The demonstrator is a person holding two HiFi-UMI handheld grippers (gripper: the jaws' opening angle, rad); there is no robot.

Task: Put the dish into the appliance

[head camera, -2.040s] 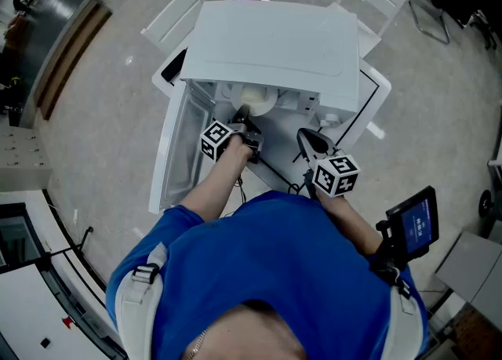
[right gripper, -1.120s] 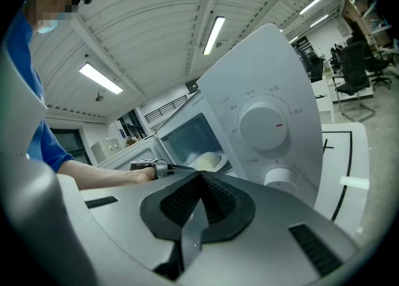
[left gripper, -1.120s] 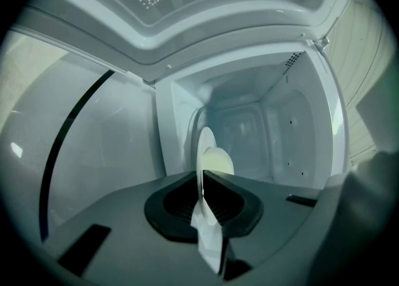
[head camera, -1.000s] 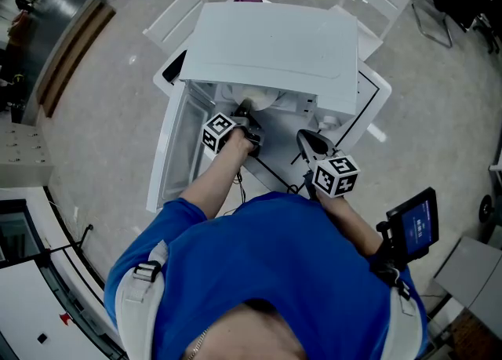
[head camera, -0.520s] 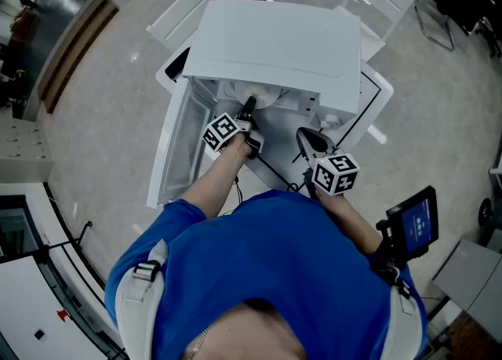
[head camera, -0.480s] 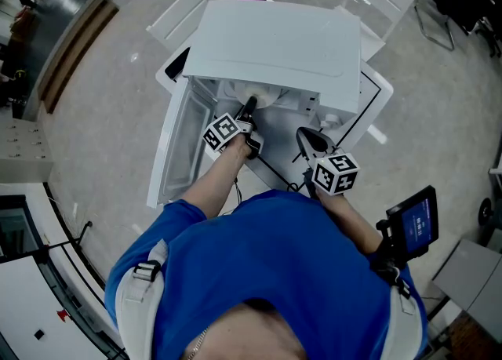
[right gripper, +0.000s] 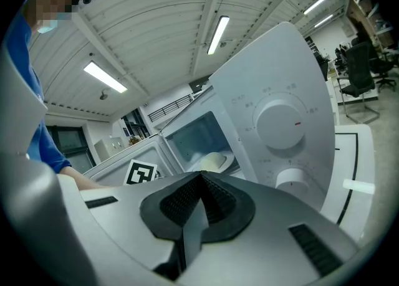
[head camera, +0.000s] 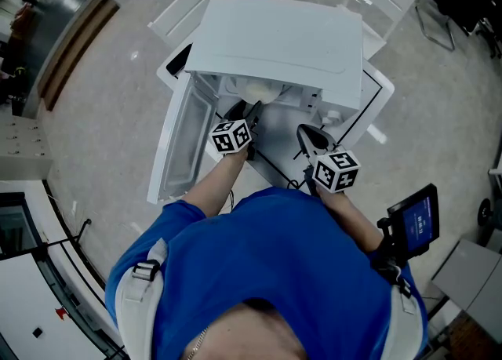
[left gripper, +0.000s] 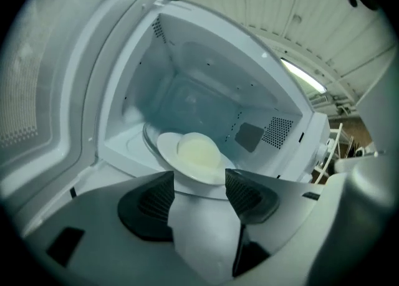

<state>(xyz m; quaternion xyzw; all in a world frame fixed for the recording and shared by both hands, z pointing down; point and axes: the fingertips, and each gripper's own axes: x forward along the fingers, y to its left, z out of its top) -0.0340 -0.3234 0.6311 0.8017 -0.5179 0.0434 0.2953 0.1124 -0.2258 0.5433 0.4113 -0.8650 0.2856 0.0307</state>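
**A:** How far along are you?

**B:** Nearly through, I'd judge. The dish (left gripper: 198, 157), a white plate with a pale mound on it, lies inside the appliance (head camera: 274, 45) on the glass turntable (left gripper: 147, 141). My left gripper (left gripper: 198, 192) has just been letting go. Its fingers (left gripper: 149, 200) are spread wide, and the plate's near rim sits at twelve o'clock from them, between the tips. The pads look clear of it.

**A:** And your other hand?

**B:** My right gripper (right gripper: 201, 186) hangs outside, at about four o'clock from the left one in the head view. Its fingers are pressed together on nothing. It faces the control panel, with the upper dial (right gripper: 282, 118) at one o'clock.

**A:** What's left, then?

**B:** Drawing the left gripper out of the cavity. Probably shutting the door (head camera: 179, 143) too, though the task doesn't ask for that. It stands swung open at eight o'clock from the cavity.

**A:** Anything in the way?

**B:** The cavity mouth is tight around my left gripper, so I'd back straight out rather than lift into the roof. A black cable (head camera: 271, 170) trails over the white surface (head camera: 378, 88) at six o'clock from the opening, under my arms. White chairs (head camera: 176, 17) stand beyond, well apart.
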